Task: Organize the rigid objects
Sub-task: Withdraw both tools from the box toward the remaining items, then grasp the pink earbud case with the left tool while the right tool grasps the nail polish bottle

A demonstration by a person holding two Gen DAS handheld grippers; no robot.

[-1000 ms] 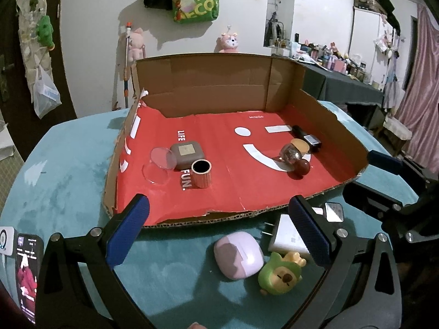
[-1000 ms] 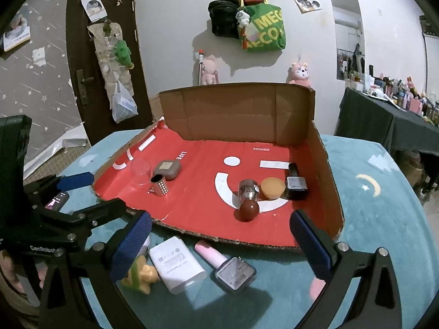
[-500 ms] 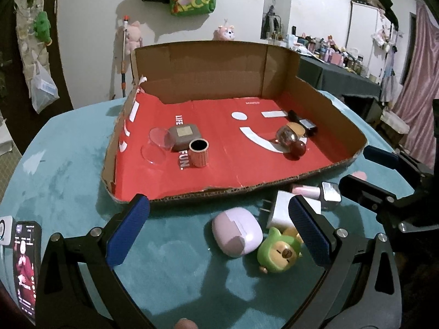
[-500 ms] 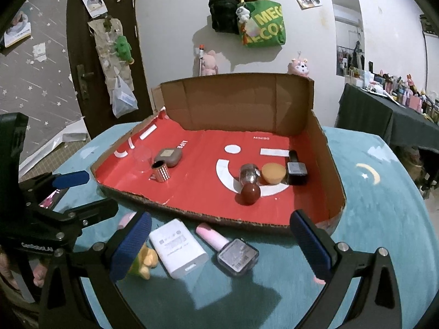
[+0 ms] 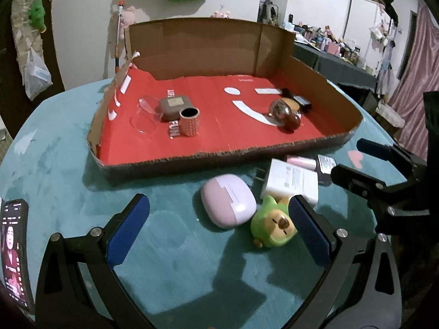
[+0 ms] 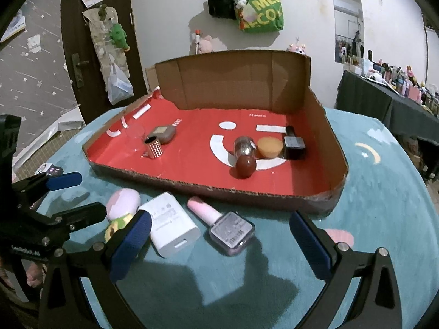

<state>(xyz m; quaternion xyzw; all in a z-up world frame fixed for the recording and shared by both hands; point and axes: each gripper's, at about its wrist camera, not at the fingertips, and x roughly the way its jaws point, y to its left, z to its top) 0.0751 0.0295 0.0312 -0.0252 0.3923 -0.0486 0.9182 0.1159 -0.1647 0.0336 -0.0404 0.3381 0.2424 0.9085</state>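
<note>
Loose items sit on the teal tabletop (image 5: 55, 148), all ahead of both sets of fingers and short of the cardboard tray (image 5: 192, 161). Left to right, left wrist view: lilac earbud case (image 5: 228, 204) between the left gripper (image 5: 218, 229) pads, nearer the right one; green bear figurine (image 5: 273, 226) touching that right pad; white charger (image 5: 290, 182) just beyond the bear; pink nail polish bottle (image 5: 315, 163) behind the charger. Left fingers spread wide, holding nothing.

Right wrist view: charger (image 6: 171, 223) just beside the left pad of the right gripper (image 6: 219, 242), polish bottle (image 6: 222, 222) between the pads, ahead of them. Right fingers spread too, empty.

Tray holds, beyond both grippers: clear cup (image 5: 146, 113), grey case (image 5: 175, 107), studded tube (image 5: 190, 122), then on the right a glass bulb bottle (image 6: 244, 153), orange puff (image 6: 270, 146), black cube bottle (image 6: 293, 144).

Phone (image 5: 13, 249) lies far left of the left fingers, screen lit.
</note>
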